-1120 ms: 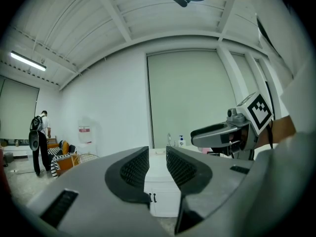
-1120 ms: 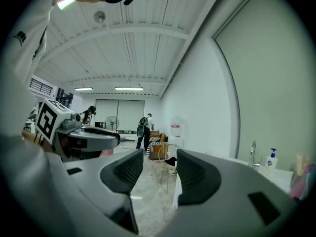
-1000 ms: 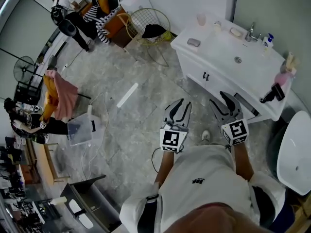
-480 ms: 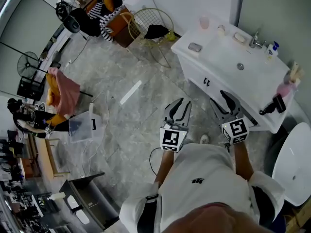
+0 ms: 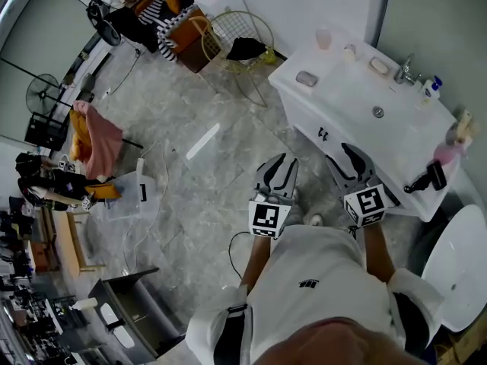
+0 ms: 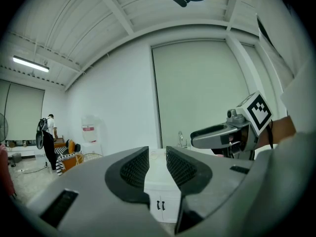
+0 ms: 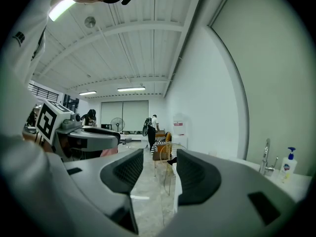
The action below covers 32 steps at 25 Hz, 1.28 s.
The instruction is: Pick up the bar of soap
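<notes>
A pale bar of soap point(image 5: 379, 65) lies on the white sink counter point(image 5: 346, 90), beside the faucet point(image 5: 403, 71). A greyish oval bar point(image 5: 307, 78) rests near the counter's left corner. Both grippers are held in front of the person's body, over the floor and short of the vanity. The left gripper point(image 5: 278, 166) is open with a narrow gap and nothing between its pads point(image 6: 133, 169). The right gripper point(image 5: 348, 157) is open too, and empty. In the left gripper view the vanity's doors point(image 6: 159, 205) show between the jaws.
A cup point(image 5: 323, 38), a pump bottle point(image 5: 430, 88) and a pink bottle point(image 5: 449, 152) stand on the counter. A white toilet point(image 5: 456, 268) is at lower right. A wire chair point(image 5: 236, 40), a clear plastic box point(image 5: 129, 196) and people stand on the floor to the left.
The view has shifted slightly, so the vanity sits a little further right. Both grippers keep the same pose in front of the body, with their jaws unchanged.
</notes>
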{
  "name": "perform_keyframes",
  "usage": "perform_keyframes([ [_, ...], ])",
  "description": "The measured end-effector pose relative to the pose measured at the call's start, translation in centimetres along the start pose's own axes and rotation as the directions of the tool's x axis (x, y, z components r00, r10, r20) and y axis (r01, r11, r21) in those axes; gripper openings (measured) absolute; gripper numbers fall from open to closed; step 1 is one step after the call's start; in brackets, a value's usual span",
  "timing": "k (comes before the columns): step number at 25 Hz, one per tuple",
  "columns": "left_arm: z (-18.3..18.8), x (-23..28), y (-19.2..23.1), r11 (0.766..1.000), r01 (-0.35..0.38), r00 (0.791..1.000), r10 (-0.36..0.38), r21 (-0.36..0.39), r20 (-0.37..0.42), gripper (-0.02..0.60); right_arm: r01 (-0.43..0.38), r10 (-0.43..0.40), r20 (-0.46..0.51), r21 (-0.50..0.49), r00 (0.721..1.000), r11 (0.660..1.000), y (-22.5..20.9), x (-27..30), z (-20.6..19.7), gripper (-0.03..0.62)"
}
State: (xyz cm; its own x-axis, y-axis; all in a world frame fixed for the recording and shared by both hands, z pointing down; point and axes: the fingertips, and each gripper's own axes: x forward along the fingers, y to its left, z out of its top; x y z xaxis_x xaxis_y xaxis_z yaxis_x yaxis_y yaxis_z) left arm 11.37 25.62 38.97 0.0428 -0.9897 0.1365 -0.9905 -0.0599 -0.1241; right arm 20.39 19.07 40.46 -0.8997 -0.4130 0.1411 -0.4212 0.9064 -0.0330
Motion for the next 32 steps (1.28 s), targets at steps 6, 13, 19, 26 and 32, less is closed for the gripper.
perform_keyframes([
  [6, -0.3, 2.3, 2.0, 1.000, 0.006, 1.000, -0.006, -0.005, -0.001, 0.124, 0.005, -0.005, -0.017, 0.001, 1.000, 1.000, -1.1, 2.5, -0.1, 0.222],
  [13, -0.2, 5.7, 4.9, 1.000, 0.025, 0.999, -0.025, 0.001, 0.031, 0.124, 0.032, -0.032, -0.018, -0.001, 0.999, 0.999, -3.0, 6.2, 0.3, 0.222],
  [19, 0.0, 8.7, 8.3, 0.999, 0.051, 0.998, -0.051, 0.006, 0.037, 0.124, 0.054, -0.054, -0.013, -0.001, 0.998, 0.999, -4.5, 10.3, 1.3, 0.222],
  [26, -0.3, 11.6, 12.3, 0.996, 0.084, 0.996, -0.085, 0.018, 0.018, 0.124, 0.086, -0.086, -0.023, 0.003, 0.996, 0.996, -5.5, 14.8, 1.7, 0.222],
  [32, -0.4, 14.1, 15.5, 0.993, 0.120, 0.992, -0.120, 0.015, 0.027, 0.124, 0.116, -0.116, -0.027, 0.001, 0.993, 0.993, -6.4, 18.5, 2.1, 0.222],
])
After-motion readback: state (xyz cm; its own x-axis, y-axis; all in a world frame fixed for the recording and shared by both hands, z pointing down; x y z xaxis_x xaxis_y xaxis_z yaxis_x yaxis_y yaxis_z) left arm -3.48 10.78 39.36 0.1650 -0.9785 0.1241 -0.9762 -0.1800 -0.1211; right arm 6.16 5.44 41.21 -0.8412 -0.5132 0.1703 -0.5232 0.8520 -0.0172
